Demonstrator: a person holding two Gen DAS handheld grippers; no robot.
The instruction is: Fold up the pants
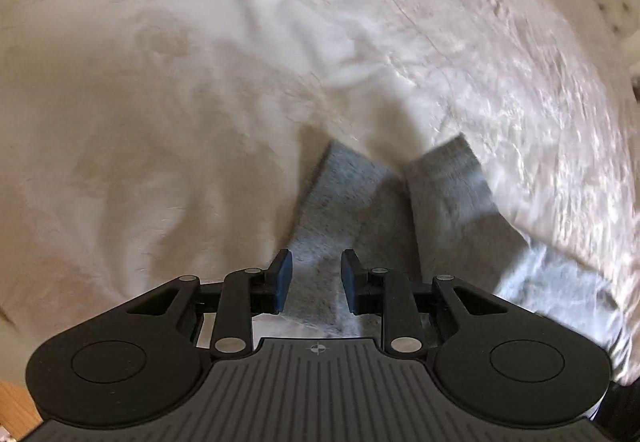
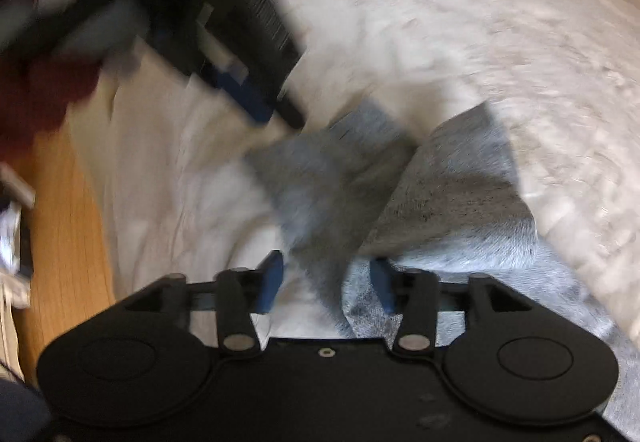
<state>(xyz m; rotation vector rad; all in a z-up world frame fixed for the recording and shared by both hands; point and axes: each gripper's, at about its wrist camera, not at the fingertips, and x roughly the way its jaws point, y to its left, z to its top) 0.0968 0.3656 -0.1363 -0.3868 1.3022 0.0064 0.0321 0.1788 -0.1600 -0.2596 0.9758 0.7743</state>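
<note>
Right now I am holding both grippers above the grey pants (image 1: 344, 202), which are lying on the white bedspread (image 1: 160, 122) of a bed. Seen from my left wrist, my left gripper (image 1: 316, 278) is pointing steeply down with its blue pads (image 1: 284, 278) standing a little apart; grey cloth is showing in the gap behind them, but the pads are not pressing on it, so nothing is being pinched. Two leg ends of the pants are lying side by side ahead of the fingers, splaying away from each other, with a dark fold of shadow between them. Seen from my right wrist, my right gripper (image 2: 326, 282) is spread about halfway, its pads (image 2: 272, 282) clear of the cloth below, and I am gripping nothing with it either. The pants (image 2: 440, 194) are reaching from under that gripper toward the middle of the bed. My left gripper (image 2: 276, 114) is showing blurred at the upper left of this view, hovering just beside the nearer leg end, and a dark red sleeve (image 2: 36, 98) is behind it. A wooden floor (image 2: 68, 222) is running along the bed's left edge.
</note>
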